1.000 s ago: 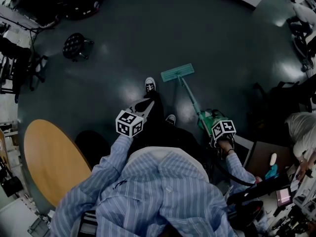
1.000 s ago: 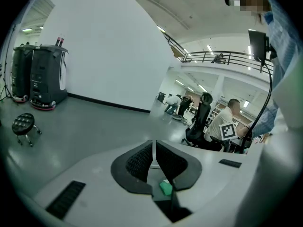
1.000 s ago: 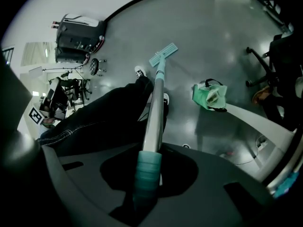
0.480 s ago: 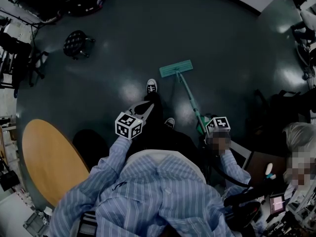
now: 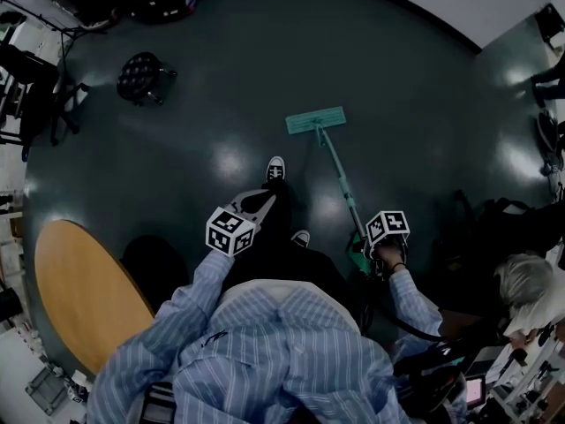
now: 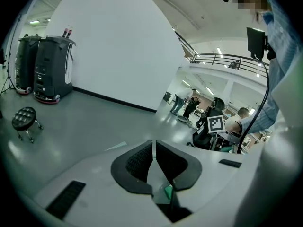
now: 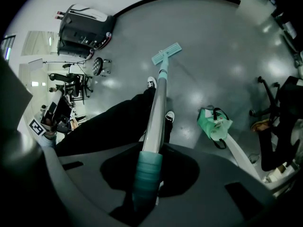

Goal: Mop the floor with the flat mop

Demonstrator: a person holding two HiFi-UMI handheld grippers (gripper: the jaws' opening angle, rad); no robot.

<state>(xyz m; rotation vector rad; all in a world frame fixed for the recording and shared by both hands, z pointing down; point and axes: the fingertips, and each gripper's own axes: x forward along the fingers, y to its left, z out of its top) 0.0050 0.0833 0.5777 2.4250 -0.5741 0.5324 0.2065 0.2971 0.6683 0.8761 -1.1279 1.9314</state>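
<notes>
Mopping stroke under way: right tongs (image 7: 149, 169) clamp mop handle (image 7: 157, 103), pad (image 5: 315, 120) flat on floor (image 5: 397, 104). Left tongs (image 6: 154, 157) closed, empty. Next, probably: drag pad across, keeping it flat.

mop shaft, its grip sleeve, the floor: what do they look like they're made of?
mop shaft: likely metal; a smooth silver-grey tube with a long sheen.
grip sleeve: teal with ribbed bands, probably plastic or rubber.
floor: dark, seamless and glossy; soft light reflections suggest sealed vinyl or coated concrete, can't tell which.
</notes>
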